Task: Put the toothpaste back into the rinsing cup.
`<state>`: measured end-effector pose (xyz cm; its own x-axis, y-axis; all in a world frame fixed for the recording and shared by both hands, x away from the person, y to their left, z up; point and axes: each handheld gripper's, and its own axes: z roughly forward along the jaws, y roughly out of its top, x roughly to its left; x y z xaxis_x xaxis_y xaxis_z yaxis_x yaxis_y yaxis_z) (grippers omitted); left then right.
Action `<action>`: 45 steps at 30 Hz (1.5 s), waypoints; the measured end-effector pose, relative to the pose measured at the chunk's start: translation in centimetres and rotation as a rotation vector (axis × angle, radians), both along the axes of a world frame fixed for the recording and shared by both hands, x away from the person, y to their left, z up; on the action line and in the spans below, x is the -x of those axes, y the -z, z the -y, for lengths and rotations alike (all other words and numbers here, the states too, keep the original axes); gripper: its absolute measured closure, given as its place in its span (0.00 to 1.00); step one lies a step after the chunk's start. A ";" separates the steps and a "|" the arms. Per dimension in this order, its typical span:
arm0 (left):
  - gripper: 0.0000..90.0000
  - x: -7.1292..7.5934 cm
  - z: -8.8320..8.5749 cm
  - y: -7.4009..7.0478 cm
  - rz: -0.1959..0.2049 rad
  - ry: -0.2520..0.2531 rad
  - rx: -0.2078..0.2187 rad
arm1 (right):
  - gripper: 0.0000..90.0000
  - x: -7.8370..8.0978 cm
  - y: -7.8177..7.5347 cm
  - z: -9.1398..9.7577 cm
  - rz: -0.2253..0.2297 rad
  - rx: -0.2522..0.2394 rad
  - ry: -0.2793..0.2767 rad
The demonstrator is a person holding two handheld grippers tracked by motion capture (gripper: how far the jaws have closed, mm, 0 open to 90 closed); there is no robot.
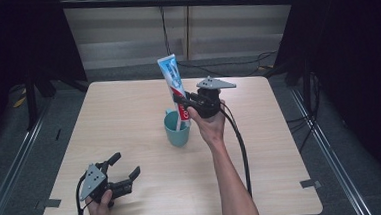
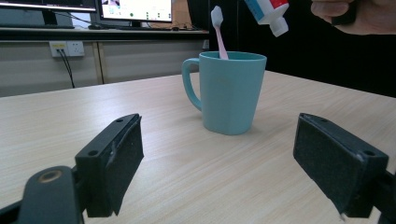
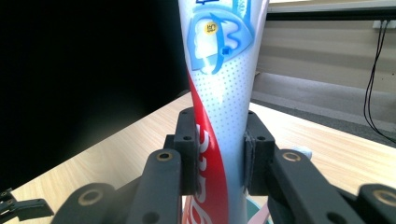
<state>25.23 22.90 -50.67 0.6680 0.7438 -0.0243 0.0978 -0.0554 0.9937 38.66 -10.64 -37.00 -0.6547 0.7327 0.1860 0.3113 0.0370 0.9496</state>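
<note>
A teal mug (image 1: pixel 177 130) stands mid-table with a pink toothbrush (image 2: pixel 219 30) upright in it. A white, blue and red toothpaste tube (image 1: pixel 173 82) hangs cap-down just above the mug's rim, tilted a little. My right gripper (image 1: pixel 184 102) is shut on the tube's lower part; in the right gripper view both pads press the tube (image 3: pixel 219 116) from either side. The tube's white cap (image 2: pixel 280 29) shows above the mug (image 2: pixel 229 91) in the left gripper view. My left gripper (image 1: pixel 124 165) rests open near the table's front left, nothing between its jaws.
The light wooden table (image 1: pixel 128 106) has free surface all around the mug. Black frame posts and cables stand beyond the far edge, with a wall socket (image 2: pixel 66 48) and monitors behind. Tape marks sit at the table's front corners.
</note>
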 end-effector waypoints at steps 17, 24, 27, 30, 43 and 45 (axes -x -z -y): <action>0.18 0.0 0.0 0.0 -0.003 -0.003 0.014 | 0.81 -2.3 1.4 -1.3 -0.043 0.007 0.012; 0.18 0.1 0.0 0.0 -0.003 0.000 0.016 | 0.81 -2.5 2.1 -1.8 -0.050 0.018 0.005; 0.18 0.1 0.0 0.1 -0.003 0.000 0.016 | 0.81 -2.6 2.3 -2.0 -0.054 0.024 0.007; 0.18 0.1 0.0 0.0 -0.002 -0.002 0.014 | 0.81 -2.6 2.7 -2.0 -0.059 0.029 0.007; 0.18 0.1 0.1 0.1 -0.001 -0.002 0.016 | 0.80 -2.4 4.9 -1.9 -0.082 0.026 0.018; 0.18 0.1 0.1 0.1 -0.001 -0.004 0.019 | 0.80 -2.3 5.2 -2.0 -0.085 0.030 0.015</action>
<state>25.12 22.81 -50.74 0.6651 0.7458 -0.0387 0.0987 -0.0364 0.9945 40.93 -8.69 -42.23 -0.6263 0.7483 0.2185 0.3918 0.0598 0.9181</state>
